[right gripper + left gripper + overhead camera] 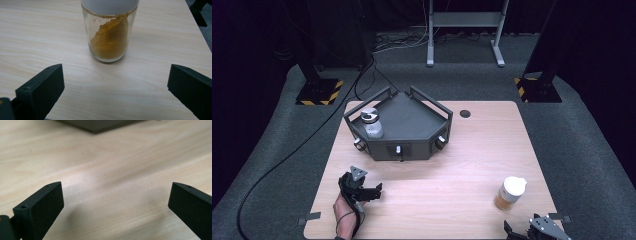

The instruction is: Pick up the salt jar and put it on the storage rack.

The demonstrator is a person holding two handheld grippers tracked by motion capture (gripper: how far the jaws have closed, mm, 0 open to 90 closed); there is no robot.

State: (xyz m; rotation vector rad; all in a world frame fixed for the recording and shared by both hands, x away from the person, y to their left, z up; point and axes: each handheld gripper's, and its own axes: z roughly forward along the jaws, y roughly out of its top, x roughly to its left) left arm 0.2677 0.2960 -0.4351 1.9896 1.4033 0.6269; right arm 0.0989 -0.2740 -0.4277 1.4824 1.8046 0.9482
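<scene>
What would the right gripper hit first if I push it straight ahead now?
Likely the spice jar: it stands upright on the table, centred ahead of the open right gripper, with bare wood between them.

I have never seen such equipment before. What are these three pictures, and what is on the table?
No robot is here: a person holds a two-jaw gripper in each hand. The high view looks down on the table. There the left gripper is at the lower left and the right gripper at the bottom edge. The other two pictures come from cameras riding on the grippers, looking along their black jaws. On the table stands a dark tray with a small silver-capped jar inside. Near the right gripper stands a spice jar with orange powder and a white lid. Both grippers are open and hold nothing.
</scene>
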